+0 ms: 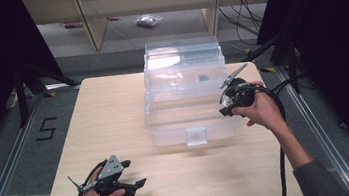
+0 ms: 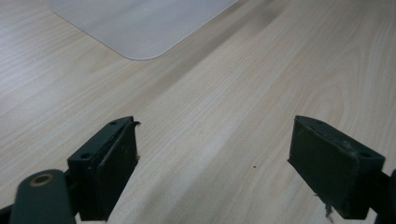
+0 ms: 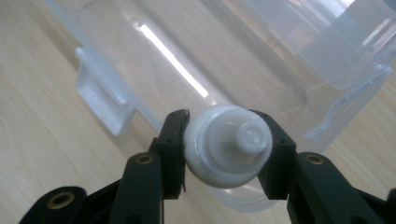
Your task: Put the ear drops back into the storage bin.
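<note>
A clear plastic storage box [image 1: 165, 124] stands mid-table with its lid [image 1: 182, 56] raised at the back. At the box's right side my right gripper [image 1: 225, 105] is shut on a white round plastic piece with a raised stub in its middle [image 3: 228, 145]. In the right gripper view the right gripper [image 3: 228, 151] hangs over the box's rim [image 3: 345, 84], both pads pressed on the white piece. Near the table's front left corner my left gripper [image 1: 135, 172] rests open. Bare wood shows between its jaws in the left gripper view, left gripper [image 2: 215, 154].
A small dark item [image 1: 203, 78] lies inside the box near its back. The box's front latch [image 1: 196, 136] faces me. A rounded clear box corner [image 2: 140, 28] is ahead of the left gripper. Black curtains flank the wooden table [image 1: 90, 128].
</note>
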Tool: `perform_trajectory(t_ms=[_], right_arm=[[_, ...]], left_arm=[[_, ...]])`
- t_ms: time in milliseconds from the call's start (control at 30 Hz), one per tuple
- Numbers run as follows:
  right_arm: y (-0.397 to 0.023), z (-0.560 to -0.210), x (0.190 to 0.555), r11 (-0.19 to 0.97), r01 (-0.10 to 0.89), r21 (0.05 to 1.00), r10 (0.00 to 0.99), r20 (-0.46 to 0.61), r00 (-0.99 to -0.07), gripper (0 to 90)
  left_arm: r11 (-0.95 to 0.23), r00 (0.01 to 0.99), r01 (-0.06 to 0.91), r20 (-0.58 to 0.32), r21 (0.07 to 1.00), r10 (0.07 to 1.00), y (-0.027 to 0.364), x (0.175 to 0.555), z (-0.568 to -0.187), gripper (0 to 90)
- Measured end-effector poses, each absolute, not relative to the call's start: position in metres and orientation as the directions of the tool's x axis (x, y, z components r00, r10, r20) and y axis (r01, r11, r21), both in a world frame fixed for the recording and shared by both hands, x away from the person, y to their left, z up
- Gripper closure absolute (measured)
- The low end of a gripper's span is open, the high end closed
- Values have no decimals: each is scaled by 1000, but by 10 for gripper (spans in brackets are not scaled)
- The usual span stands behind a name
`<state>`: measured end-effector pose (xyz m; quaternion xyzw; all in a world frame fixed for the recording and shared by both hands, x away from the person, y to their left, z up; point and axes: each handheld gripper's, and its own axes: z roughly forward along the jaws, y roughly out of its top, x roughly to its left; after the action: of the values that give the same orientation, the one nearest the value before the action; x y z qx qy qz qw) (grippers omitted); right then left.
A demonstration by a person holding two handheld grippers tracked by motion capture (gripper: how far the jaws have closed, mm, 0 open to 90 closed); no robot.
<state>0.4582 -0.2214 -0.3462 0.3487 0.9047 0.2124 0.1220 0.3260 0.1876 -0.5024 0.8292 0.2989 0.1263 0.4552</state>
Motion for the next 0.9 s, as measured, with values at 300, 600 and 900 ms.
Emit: perform_trajectory(t_ms=[300,600,900], right_arm=[[-220,-357,479,644,621,446,713,-56,-699,601],[-222,-378,498,626,662,412,740,-48,-671,601],[-218,-395,506,615,688,386,751,-19,-660,601]], left_arm=[[-404,787,381,-63,832,614,188,326,-502,148],[-405,787,384,-65,829,614,188,326,-502,149],[-415,786,390,-62,822,615,188,325,-501,149]])
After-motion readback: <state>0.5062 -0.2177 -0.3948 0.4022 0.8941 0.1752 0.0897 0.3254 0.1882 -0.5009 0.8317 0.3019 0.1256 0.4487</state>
